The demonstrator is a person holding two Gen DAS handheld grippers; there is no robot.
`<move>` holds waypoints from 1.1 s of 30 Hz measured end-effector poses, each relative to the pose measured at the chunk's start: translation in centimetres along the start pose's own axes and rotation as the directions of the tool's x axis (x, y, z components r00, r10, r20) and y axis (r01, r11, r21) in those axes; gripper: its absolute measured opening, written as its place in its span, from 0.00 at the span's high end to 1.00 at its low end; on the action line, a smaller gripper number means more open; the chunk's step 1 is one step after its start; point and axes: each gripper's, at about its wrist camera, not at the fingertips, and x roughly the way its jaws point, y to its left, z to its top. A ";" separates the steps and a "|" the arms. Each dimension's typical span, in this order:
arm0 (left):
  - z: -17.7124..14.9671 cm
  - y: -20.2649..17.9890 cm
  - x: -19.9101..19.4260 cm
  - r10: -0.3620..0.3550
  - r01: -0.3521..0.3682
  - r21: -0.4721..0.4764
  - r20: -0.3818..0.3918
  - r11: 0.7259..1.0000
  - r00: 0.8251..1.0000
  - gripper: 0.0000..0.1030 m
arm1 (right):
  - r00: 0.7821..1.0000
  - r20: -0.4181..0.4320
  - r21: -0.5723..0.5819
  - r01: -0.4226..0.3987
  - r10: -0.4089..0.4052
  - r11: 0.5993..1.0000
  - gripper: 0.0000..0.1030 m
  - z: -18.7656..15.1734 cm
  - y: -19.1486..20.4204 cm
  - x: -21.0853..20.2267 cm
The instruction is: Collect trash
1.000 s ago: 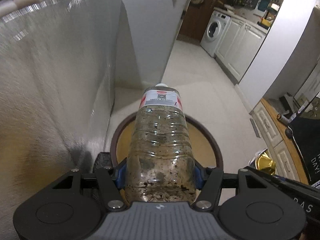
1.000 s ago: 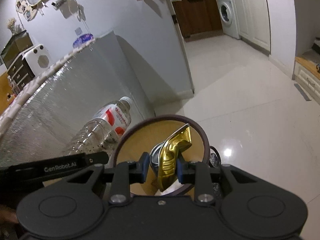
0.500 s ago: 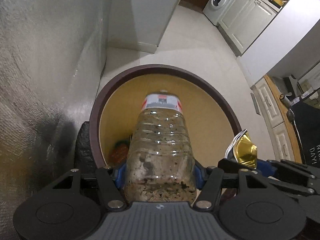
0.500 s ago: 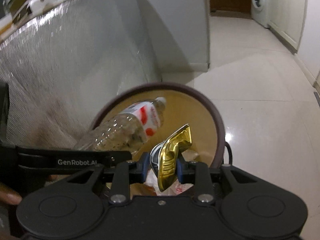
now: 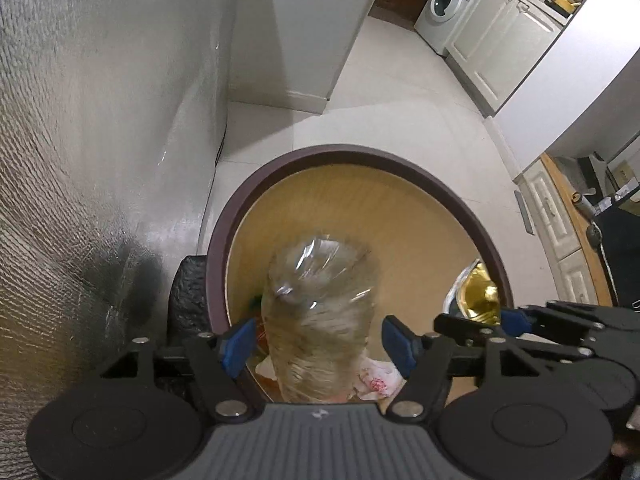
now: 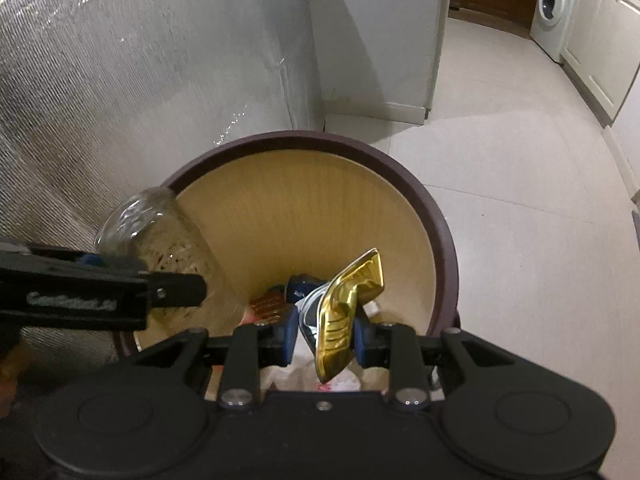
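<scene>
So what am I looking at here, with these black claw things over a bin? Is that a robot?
No robot: a person holds a two-finger gripper in each hand, with a camera on each looking along its fingers. One picture comes from the left gripper, the other from the right gripper. Both hang over a round trash bin with rubbish already at the bottom. The left one's jaws are opening, and the clear plastic bottle between them looks blurred, apparently dropping in. The right one pinches a crumpled gold wrapper.

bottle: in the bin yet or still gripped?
Released, dropping in. The left gripper jaws are opening, with gaps between the pads and the blurred bottle; its base still shows above the bin rim.
</scene>
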 end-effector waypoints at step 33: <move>-2.8 -2.0 -7.3 0.017 -0.019 0.048 0.044 0.999 0.999 0.00 | 0.999 0.047 0.063 -0.021 0.018 0.998 0.30 -2.0 -0.9 -5.8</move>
